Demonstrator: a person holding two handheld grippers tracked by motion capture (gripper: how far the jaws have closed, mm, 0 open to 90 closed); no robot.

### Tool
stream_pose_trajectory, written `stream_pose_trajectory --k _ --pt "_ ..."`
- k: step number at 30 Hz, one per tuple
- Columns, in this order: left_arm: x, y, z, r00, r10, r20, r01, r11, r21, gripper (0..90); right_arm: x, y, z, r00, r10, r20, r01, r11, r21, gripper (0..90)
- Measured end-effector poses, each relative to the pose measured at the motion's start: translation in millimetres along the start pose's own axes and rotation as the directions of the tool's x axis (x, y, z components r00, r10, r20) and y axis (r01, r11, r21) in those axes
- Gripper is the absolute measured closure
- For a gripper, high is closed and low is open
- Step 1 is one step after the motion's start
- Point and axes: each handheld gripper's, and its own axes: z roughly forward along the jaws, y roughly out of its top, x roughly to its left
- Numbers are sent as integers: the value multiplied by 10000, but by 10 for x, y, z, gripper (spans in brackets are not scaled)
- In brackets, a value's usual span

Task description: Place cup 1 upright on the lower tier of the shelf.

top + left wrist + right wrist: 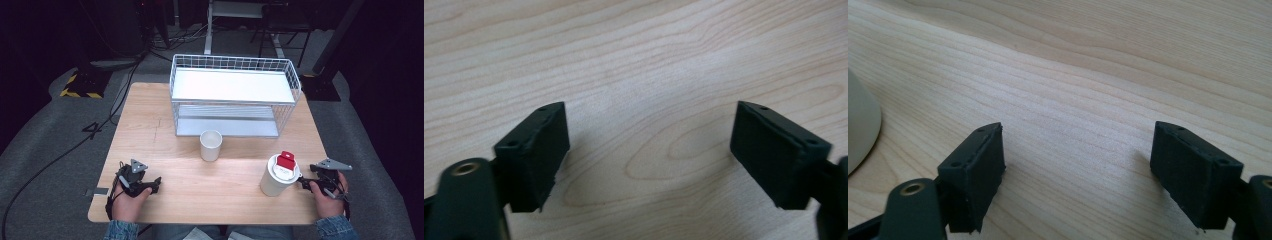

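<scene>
Two cups on my worktop (165, 150): an open cup (211, 145), inside hidden, at twelve o'clock; a lidded cup (278, 176) just beside my right gripper (303, 183). One wire basket (295, 82) beyond. Left gripper (157, 183) and right gripper both released, empty.

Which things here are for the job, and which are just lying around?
For the job, probably:
- lidded cup with a red piece on top, beside the right gripper
- right gripper and left gripper, both open, holding nothing

Just about, for now:
- open paper cup, mid-table
- wire rack at the back
- cable on the floor
</scene>
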Motion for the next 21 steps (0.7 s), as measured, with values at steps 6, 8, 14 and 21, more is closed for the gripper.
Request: stream_pose_trajectory --k 6,8,14,21 --pt "-69 119 -119 9990 293 333 -269 9970 -722 172 0 0 0 10000 -4 1 4 10000 -1 221" --pt "-106 162 -165 9981 534 312 -504 9948 -889 174 1 0 1 10000 5 8 -5 10000 -7 221" --pt "-205 286 -283 9943 911 561 -826 9869 -1383 179 2 -1 1 10000 -51 -16 51 10000 -26 221" --pt "-366 421 -311 9856 1276 1111 -1050 9762 -1896 179 6 -1 1 10000 -52 -20 52 10000 -27 221"
